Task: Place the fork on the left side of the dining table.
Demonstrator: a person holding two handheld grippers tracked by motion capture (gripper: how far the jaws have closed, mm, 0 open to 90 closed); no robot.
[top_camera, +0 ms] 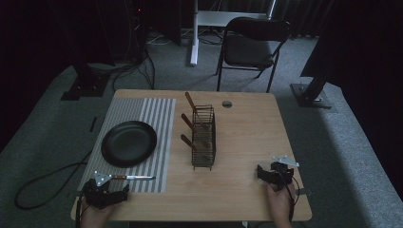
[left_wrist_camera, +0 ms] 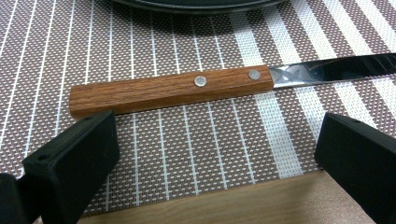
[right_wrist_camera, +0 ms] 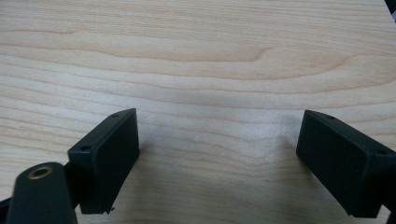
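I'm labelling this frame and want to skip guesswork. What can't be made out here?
- Knife: blade tip cut off by the right edge of the left gripper view.
- Plate: mostly cut off by the top edge there.
- Rack: what its three wooden handles belong to is too small and dim in the high view.

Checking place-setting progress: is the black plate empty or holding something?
Empty: the black plate shows a bare dark surface; the knife lies beside it on the placemat.
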